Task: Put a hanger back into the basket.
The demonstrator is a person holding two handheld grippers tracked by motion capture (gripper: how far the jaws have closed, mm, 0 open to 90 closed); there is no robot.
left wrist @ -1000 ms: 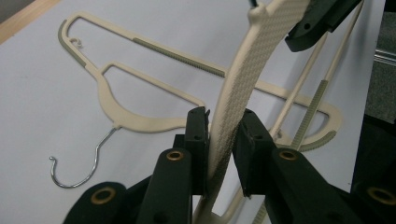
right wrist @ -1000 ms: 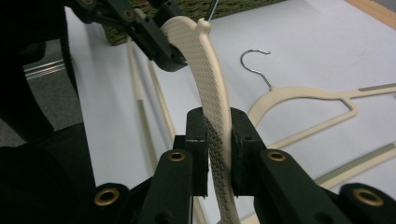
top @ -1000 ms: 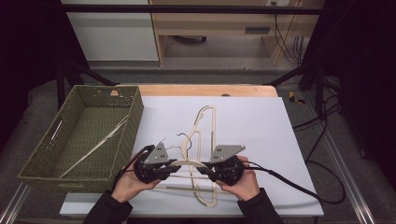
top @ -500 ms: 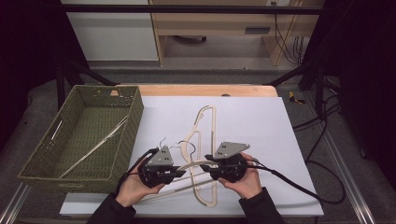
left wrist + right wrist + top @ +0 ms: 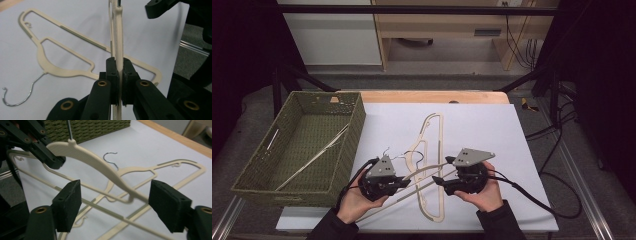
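Two cream plastic hangers with wire hooks are on the white sheet. One hanger (image 5: 441,145) lies flat on the sheet (image 5: 62,67). The other hanger (image 5: 427,168) is raised at a slant, and my left gripper (image 5: 404,181) is shut on its thin bar (image 5: 118,50). My right gripper (image 5: 437,180) faces the left one and its jaws have just been opening. In the right gripper view its pads (image 5: 67,205) stand wide apart, and the raised hanger's curved shoulder (image 5: 100,165) passes between them without touching either.
A green woven basket (image 5: 352,145) stands at the left of the sheet with thin pale rods (image 5: 312,160) lying in it. The sheet's wooden edge (image 5: 437,96) runs along the back. Cables trail off to the right.
My right gripper's jaws have opened off the raised hanger, and that hand has drifted slightly right. The left gripper keeps its place and its hold.
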